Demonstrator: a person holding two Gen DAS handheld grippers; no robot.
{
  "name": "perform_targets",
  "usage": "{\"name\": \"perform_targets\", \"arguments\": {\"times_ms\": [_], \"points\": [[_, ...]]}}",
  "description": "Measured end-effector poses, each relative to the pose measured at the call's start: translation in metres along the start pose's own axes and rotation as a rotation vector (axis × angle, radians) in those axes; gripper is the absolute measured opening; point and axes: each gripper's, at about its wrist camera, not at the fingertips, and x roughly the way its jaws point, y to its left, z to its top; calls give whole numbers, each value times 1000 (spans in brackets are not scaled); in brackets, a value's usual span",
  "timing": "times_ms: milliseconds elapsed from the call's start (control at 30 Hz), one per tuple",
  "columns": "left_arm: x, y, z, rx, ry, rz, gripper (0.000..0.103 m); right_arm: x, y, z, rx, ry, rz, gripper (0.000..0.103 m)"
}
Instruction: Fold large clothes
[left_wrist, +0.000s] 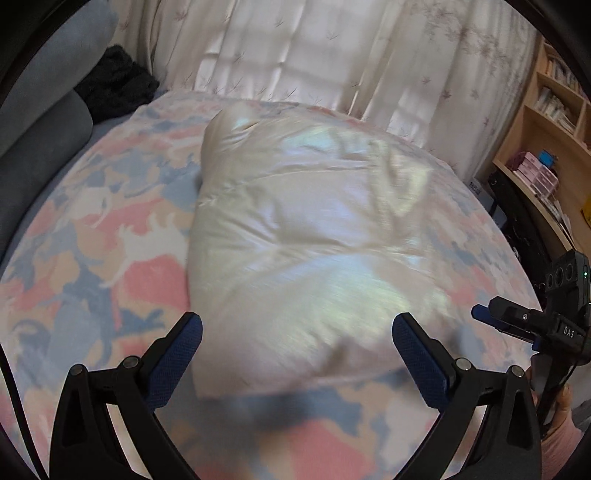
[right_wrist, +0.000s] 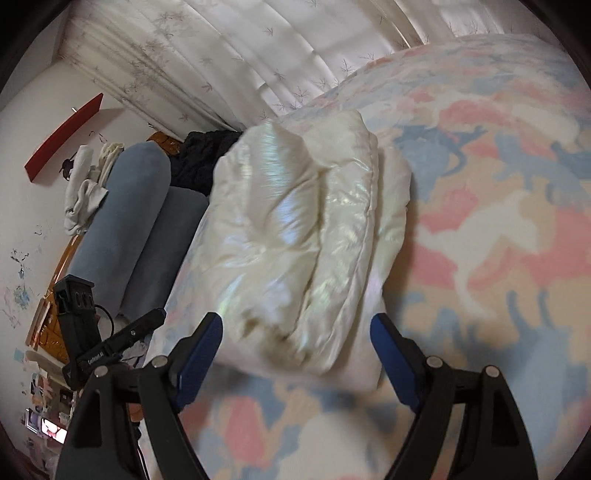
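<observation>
The cream padded garment (left_wrist: 295, 236) lay folded into a thick bundle on the bed (left_wrist: 110, 236), over the pastel animal-print cover, with its stacked layers showing at the near end in the right wrist view (right_wrist: 306, 236). It looked like a puffy quilted jacket or coat with a glossy shell — light for its bulk, soft and springy, and probably slippery, so the folds might slide or puff open if let go carelessly. A firm pinch through all the layers at a seamed edge or corner would likely hold better than a grip on the smooth middle, where the filling would just squash.

The left hand-held gripper (left_wrist: 297, 334) hung just short of the bundle's near edge with its fingers well apart and nothing between the pads. The right hand-held gripper (right_wrist: 295, 332) was likewise spread wide and empty, facing the bundle's layered end. Neither touched the fabric as far as the blurred frames showed.

As for containers, the wooden bookshelf (left_wrist: 554, 122) beside the bed held rows of books on its upper shelves and pink boxes (left_wrist: 535, 173) lower down. Dark clothing (left_wrist: 114, 81) and grey bolsters (right_wrist: 129, 218) sat at the head of the bed, well apart from the bundle.
</observation>
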Motion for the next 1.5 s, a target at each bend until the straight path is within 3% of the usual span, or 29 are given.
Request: {"name": "perform_targets", "arguments": {"times_ms": [300, 533, 1133, 1500], "points": [[-77, -65, -32, 42, -38, 41, 102, -66, 44, -41, -61, 24, -38, 83], [-119, -100, -61, 27, -61, 71, 102, -112, 54, -69, -63, 17, -78, 83], [-169, -222, -163, 170, -62, 136, 102, -220, 55, -139, -154, -47, -202, 83], [-191, -265, -196, 180, -101, 179, 102, -266, 47, -175, -187, -87, -284, 83]]}}
